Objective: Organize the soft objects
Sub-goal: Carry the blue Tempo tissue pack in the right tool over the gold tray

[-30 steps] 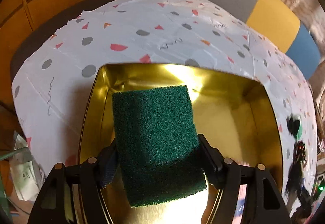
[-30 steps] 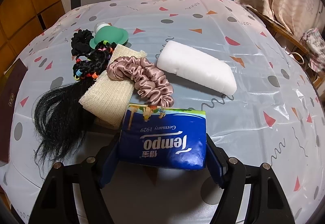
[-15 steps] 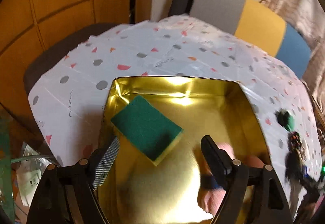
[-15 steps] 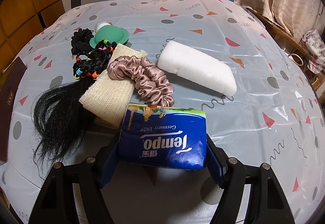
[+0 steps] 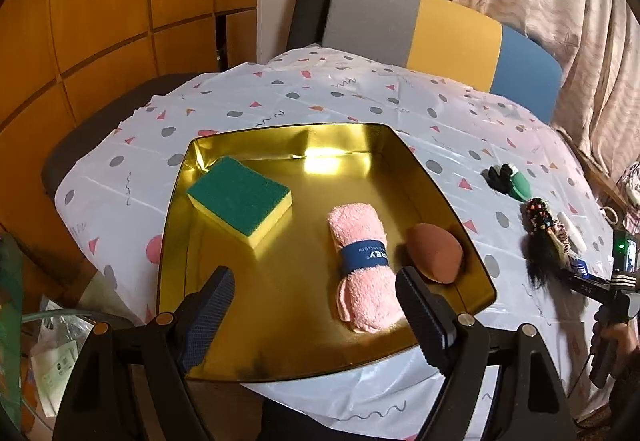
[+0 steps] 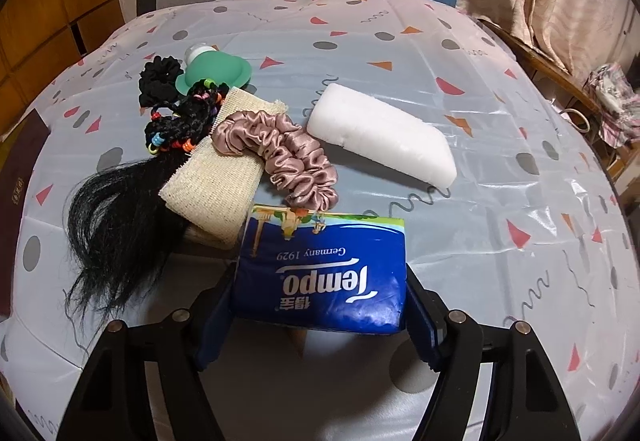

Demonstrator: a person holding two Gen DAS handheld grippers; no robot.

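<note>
Sponge (image 5: 240, 201), pink towel (image 5: 362, 265), brown puff (image 5: 436, 253) already in gold tray (image 5: 440, 181).

Left gripper (image 5: 316, 301) wide, empty, above tray.

Right gripper (image 6: 320, 305) clamps tissue pack (image 6: 320, 273), not yet trayed.

Scrunchie (image 6: 276, 153), white foam (image 6: 380, 137), hairpiece (image 6: 120, 209), mesh cloth (image 6: 216, 181) remain on table (image 6: 520, 161).

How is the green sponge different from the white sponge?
The green sponge lies in the gold tray; the white sponge lies on the tablecloth. The green sponge has a yellow layer underneath; the white sponge is one colour. The white sponge looks longer and wedge-shaped. Both are soft blocks, and neither is held.
</note>
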